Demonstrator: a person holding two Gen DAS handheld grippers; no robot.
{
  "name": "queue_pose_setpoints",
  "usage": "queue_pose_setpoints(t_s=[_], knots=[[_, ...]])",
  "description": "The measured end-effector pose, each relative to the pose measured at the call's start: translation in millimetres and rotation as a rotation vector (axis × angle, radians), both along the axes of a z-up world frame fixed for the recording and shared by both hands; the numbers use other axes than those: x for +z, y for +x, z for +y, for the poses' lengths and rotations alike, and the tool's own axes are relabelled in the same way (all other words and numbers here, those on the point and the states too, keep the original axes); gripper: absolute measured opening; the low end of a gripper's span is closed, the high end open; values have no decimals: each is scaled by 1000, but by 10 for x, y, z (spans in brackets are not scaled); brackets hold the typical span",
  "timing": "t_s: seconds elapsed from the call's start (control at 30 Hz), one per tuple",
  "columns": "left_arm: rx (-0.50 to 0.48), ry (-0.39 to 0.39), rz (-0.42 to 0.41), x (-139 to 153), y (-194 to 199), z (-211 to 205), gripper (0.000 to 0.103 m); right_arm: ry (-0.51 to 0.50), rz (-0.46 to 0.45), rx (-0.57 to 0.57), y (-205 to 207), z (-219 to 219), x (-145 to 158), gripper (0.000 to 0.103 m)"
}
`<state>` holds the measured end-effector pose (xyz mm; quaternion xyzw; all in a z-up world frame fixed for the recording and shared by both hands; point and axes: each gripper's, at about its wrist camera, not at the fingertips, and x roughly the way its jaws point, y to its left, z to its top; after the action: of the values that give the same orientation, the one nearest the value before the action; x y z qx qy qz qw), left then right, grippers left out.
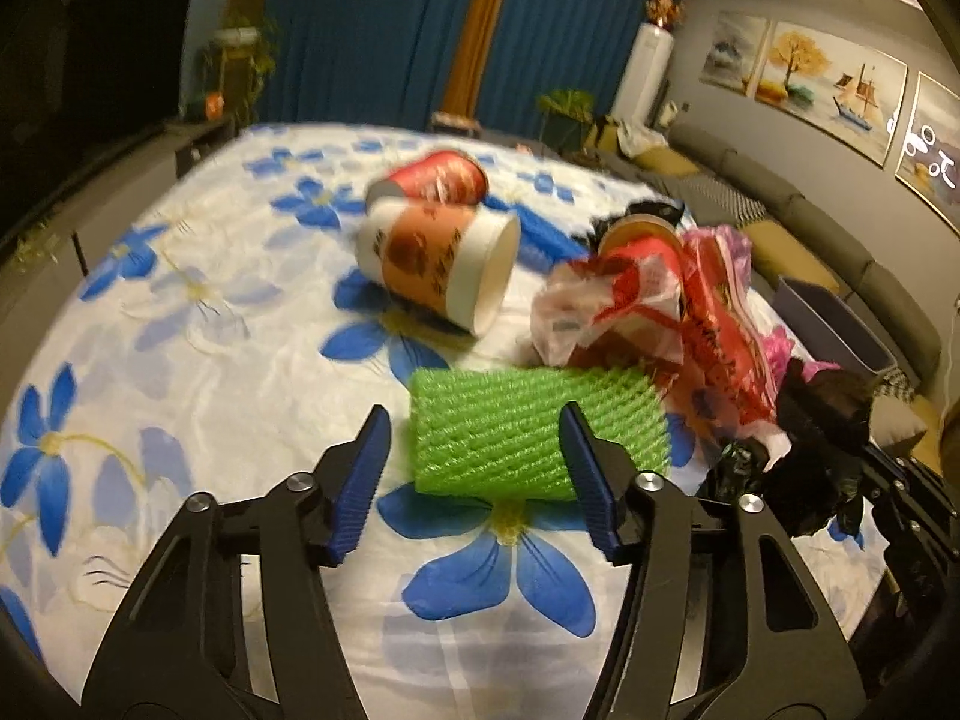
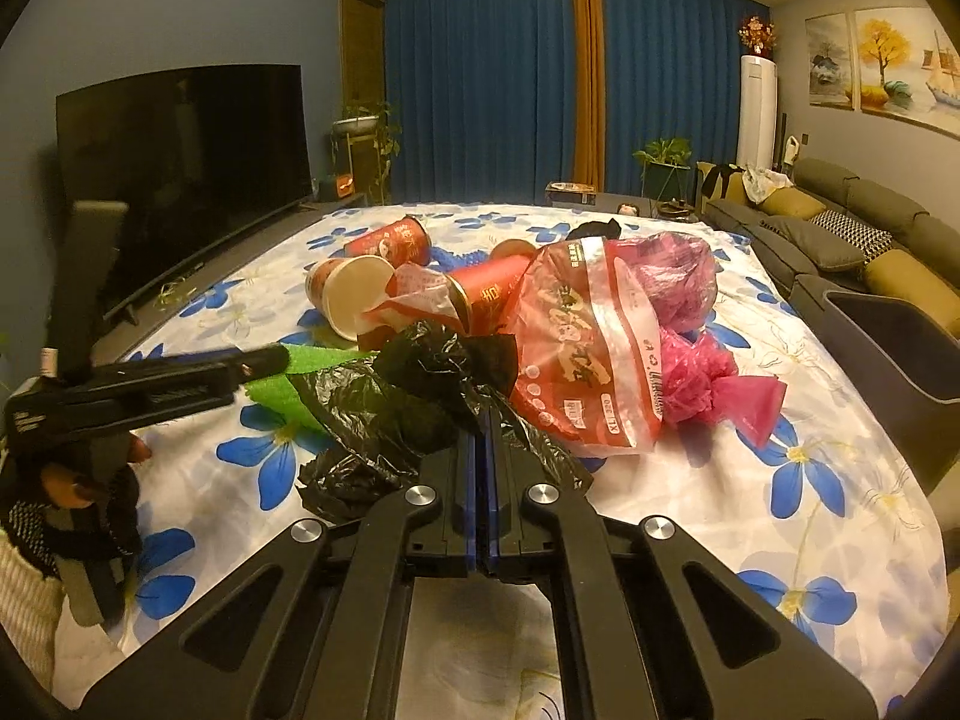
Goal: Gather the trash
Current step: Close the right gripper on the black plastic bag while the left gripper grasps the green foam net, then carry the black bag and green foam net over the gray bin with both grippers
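Note:
A green foam net sleeve (image 1: 510, 432) lies on the flowered tablecloth (image 1: 180, 312). My left gripper (image 1: 474, 411) is open around the sleeve's near end; the right finger overlaps it and the left finger stands clear of it. In the right wrist view the left gripper (image 2: 264, 363) reaches over the green sleeve (image 2: 282, 384). My right gripper (image 2: 480, 420) is shut on a crumpled black plastic bag (image 2: 390, 402), which also shows as the black bag (image 1: 822, 420) at the right. Behind lie a tipped white-orange paper cup (image 1: 444, 264), a red cup (image 1: 438, 177) and a red-printed clear bag (image 2: 588, 360).
A pink plastic bag (image 2: 696, 384) lies against the printed bag. A grey bin (image 2: 888, 348) stands off the table's right edge, before a sofa (image 2: 840, 228). A television (image 2: 180, 180) stands at the left. A person's hand (image 2: 72, 480) holds the left gripper.

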<state>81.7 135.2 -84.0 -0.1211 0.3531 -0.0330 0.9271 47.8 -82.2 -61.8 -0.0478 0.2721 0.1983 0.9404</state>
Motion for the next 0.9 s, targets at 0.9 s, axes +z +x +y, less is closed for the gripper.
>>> queue_pose_setpoints(t_s=[0.9], knots=[[-70,-112,-290,908,-586,-123,4,111,-103,-55,-239,-389,422,3]])
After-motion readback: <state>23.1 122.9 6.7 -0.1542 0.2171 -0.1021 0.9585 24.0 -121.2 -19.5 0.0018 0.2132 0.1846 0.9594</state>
